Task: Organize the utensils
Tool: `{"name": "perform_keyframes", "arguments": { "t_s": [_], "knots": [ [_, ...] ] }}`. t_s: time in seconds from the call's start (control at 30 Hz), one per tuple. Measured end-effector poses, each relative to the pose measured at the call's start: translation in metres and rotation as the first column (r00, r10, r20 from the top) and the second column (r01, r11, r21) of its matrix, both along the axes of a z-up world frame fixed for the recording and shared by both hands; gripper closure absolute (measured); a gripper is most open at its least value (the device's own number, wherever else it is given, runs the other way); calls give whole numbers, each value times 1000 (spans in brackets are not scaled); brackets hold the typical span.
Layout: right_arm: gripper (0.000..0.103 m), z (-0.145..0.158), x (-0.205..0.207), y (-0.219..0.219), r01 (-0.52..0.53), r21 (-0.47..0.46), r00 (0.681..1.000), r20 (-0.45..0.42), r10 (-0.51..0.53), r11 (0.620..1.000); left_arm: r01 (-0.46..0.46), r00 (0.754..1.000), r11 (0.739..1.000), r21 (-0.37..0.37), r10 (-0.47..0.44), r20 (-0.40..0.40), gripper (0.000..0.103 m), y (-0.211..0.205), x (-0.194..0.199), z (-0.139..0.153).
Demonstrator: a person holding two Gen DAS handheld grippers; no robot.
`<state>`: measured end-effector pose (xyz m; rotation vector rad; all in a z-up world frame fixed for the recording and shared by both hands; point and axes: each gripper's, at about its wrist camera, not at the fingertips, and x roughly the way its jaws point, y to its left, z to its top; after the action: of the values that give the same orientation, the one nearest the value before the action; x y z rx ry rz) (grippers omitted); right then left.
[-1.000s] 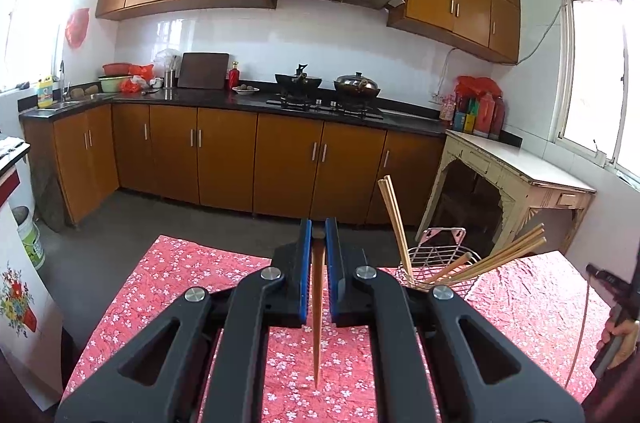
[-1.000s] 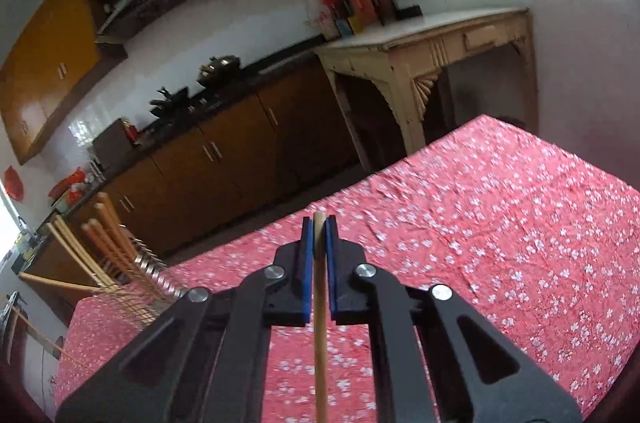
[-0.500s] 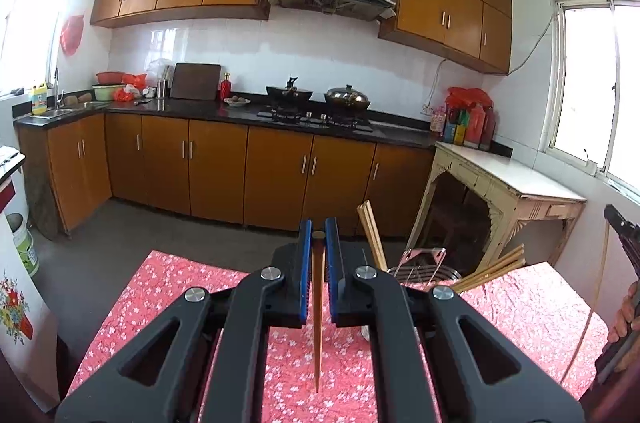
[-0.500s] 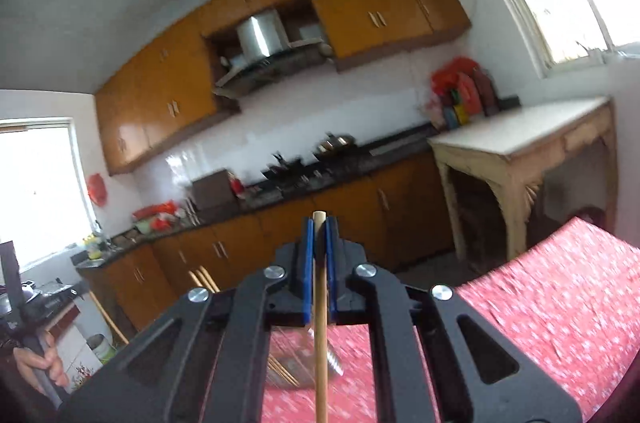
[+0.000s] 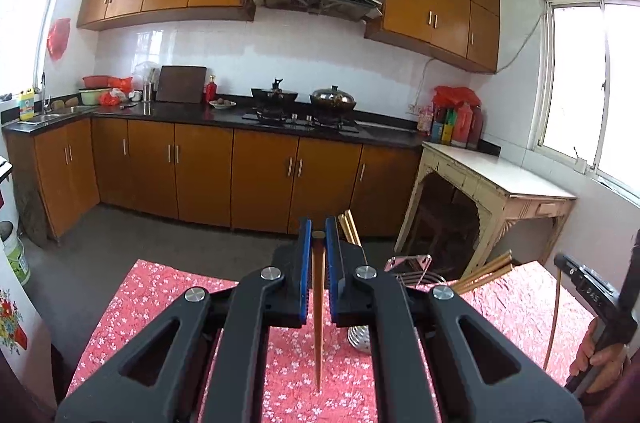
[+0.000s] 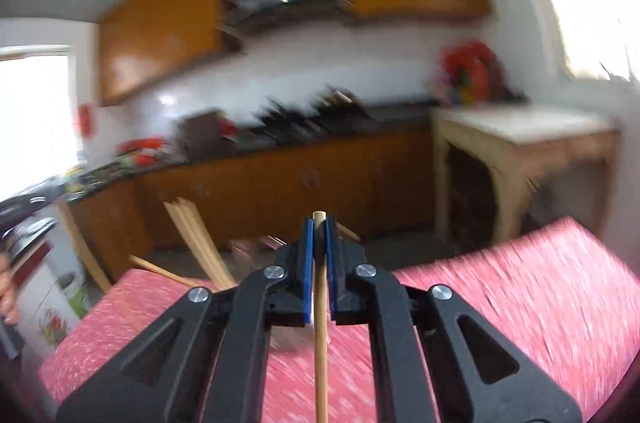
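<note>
My left gripper is shut on a dark brown chopstick that points down over the red floral tablecloth. Behind its fingers stands a wire utensil holder with several wooden chopsticks leaning out of it. My right gripper is shut on a light wooden chopstick, held above the table. In the blurred right wrist view the holder's chopsticks stand to the left, just beyond the fingers. The right gripper also shows at the right edge of the left wrist view, in a hand.
The table ends just past the holder, with floor beyond. A cream side table stands at the right under a window. Kitchen cabinets and a stove line the back wall. A white appliance is at the left.
The right gripper has swung left toward the holder and its view is now motion-blurred. The left gripper has tilted up a little and drawn nearer the holder. Both still hold their chopsticks.
</note>
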<state>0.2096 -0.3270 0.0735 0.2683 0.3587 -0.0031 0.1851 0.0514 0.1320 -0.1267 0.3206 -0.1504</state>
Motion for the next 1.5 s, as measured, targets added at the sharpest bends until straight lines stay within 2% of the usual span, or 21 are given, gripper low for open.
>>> {"name": "perform_keyframes", "arguments": {
  "t_s": [0.07, 0.13, 0.2, 0.27, 0.33, 0.4, 0.53, 0.6, 0.67, 1.0, 1.07, 1.1, 1.2, 1.37, 1.47, 1.5],
  "knots": [
    [96, -28, 17, -41, 133, 25, 983, -128, -129, 991, 2, 1000, 1000, -5, -2, -4, 96, 3, 0, -3],
    [96, -58, 35, -73, 227, 36, 947, -241, -212, 973, 0, 1000, 1000, -9, 0, -6, 96, 5, 0, -3],
    [96, -98, 53, -111, 324, 77, 886, -375, -274, 943, -7, 1000, 1000, -11, 7, -6, 96, 8, -1, -4],
    [96, -132, 68, -138, 394, 72, 822, -473, -316, 916, -12, 1000, 1000, -10, 12, -7, 96, 9, 0, -3],
    [96, -155, 75, -156, 427, 58, 777, -535, -332, 903, -17, 1000, 1000, -8, 17, -9, 96, 9, 0, -3],
    [96, -168, 80, -168, 446, 56, 747, -572, -338, 893, -22, 1000, 1000, -7, 22, -12, 96, 9, 0, -5],
    [92, -182, 84, -185, 452, 53, 716, -617, -327, 890, -23, 1000, 1000, -8, 22, -22, 96, 8, 3, -7],
    [83, -184, 86, -188, 459, 38, 707, -620, -339, 887, -23, 999, 1000, -8, 23, -25, 96, 8, 4, -8],
    [81, -188, 98, -198, 459, 24, 694, -634, -341, 888, -24, 999, 1000, -10, 23, -29, 96, 8, 6, -8],
    [81, -190, 122, -171, 384, -19, 693, -655, -302, 923, -21, 999, 1000, -9, 21, -40, 96, 5, 9, -11],
    [86, -194, 125, -167, 370, -42, 681, -668, -301, 928, -22, 999, 1000, -8, 22, -40, 96, 5, 9, -11],
    [95, -193, 125, -165, 365, -72, 682, -658, -320, 928, -21, 999, 1000, -9, 21, -40, 96, 5, 9, -11],
    [95, -192, 119, -171, 373, -38, 696, -650, -306, 927, -22, 999, 1000, -7, 22, -39, 96, 4, 9, -11],
    [95, -177, 104, -180, 376, 29, 753, -592, -287, 926, -21, 999, 1000, -8, 21, -40, 96, 5, 8, -12],
    [95, -152, 93, -179, 354, 75, 811, -521, -267, 932, -21, 999, 1000, -12, 21, -38, 96, 5, 8, -12],
    [95, -139, 86, -177, 337, 94, 839, -481, -254, 937, -19, 999, 1000, -14, 19, -36, 96, 5, 7, -11]
  ]
}}
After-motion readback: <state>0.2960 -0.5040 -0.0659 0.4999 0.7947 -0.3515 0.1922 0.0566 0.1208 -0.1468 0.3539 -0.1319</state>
